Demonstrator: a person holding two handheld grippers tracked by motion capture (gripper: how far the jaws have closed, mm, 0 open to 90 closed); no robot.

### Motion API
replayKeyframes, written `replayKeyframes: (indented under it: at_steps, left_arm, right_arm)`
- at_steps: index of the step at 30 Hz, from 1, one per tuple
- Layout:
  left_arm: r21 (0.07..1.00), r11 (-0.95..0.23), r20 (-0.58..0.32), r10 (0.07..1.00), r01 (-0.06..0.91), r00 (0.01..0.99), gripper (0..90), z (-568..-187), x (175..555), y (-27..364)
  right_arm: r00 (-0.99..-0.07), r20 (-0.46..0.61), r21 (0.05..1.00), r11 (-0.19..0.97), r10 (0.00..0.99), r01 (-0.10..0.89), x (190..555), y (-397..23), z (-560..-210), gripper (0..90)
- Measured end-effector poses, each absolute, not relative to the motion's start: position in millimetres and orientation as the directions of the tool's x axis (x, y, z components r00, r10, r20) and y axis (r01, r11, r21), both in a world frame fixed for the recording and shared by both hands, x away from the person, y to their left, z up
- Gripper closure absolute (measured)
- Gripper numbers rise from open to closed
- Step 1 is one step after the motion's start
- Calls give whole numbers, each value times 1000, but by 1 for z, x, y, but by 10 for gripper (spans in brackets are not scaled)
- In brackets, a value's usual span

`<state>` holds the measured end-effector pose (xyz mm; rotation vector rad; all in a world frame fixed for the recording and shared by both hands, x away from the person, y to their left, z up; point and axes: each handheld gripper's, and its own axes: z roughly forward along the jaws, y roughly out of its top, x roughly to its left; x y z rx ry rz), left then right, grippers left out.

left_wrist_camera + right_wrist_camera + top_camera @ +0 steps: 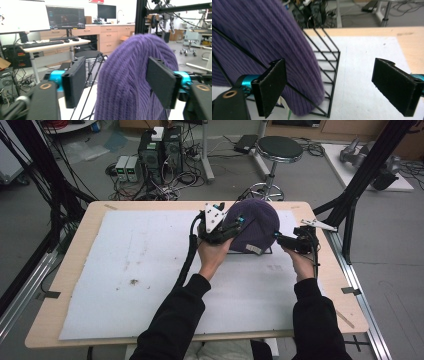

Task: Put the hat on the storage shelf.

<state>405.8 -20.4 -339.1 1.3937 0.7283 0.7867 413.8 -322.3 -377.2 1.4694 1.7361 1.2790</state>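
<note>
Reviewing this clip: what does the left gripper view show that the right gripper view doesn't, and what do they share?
Left gripper view alone: a desk with monitors and a keyboard, wooden cabinets behind, and a round stool past the table edge. Right gripper view alone: the black wire rack standing on the white foam sheet, and the wooden table edge. Both share: the purple knit beanie draped over the rack, with each hand-held gripper's jaws apart and not pressing on it.
</note>
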Motion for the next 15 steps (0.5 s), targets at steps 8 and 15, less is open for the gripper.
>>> replayKeyframes:
  at_steps: [8,15]
  left_arm:
    - [998,15,22,846,-64,533,324,-331,403,-9]
    - [997,-7,49,857,-82,512,319,-316,393,18]
  right_arm:
    - [-254,212,913,-99,944,395,406,-326,-369,109]
    - [-256,213,920,-106,943,376,399,-324,-364,96]
